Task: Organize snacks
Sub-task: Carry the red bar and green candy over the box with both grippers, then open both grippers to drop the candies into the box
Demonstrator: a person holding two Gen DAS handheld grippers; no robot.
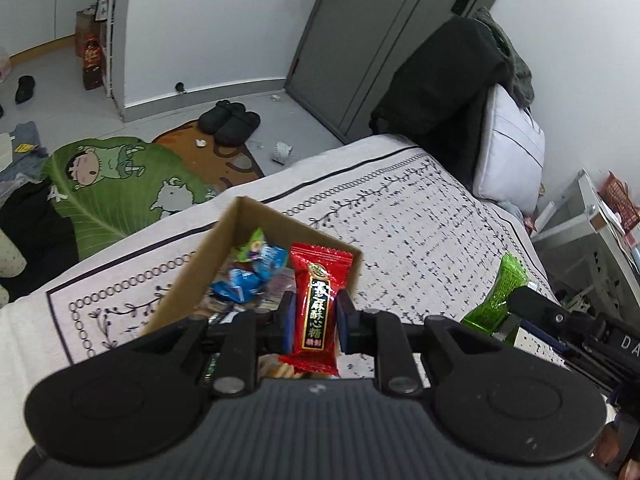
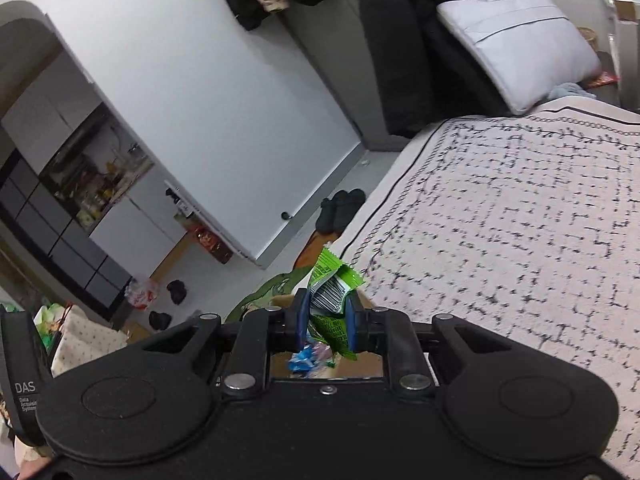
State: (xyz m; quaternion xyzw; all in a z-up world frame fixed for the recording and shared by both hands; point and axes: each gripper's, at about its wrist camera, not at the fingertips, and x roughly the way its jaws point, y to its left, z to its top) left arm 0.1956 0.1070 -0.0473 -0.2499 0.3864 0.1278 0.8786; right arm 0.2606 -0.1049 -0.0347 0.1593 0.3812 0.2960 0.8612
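Note:
My left gripper is shut on a red candy packet with gold and black print, held upright above an open cardboard box. Several blue and green snack wrappers lie in the box on the bed. At the right of the left wrist view, the right gripper holds a green packet. In the right wrist view my right gripper is shut on that crumpled green packet with a barcode, over the box, whose wrappers show below the fingers.
The box stands on a bed with a white patterned cover. Black clothing and a pale pillow lie at the head end. On the floor are a green cartoon rug, black slippers and a grey door.

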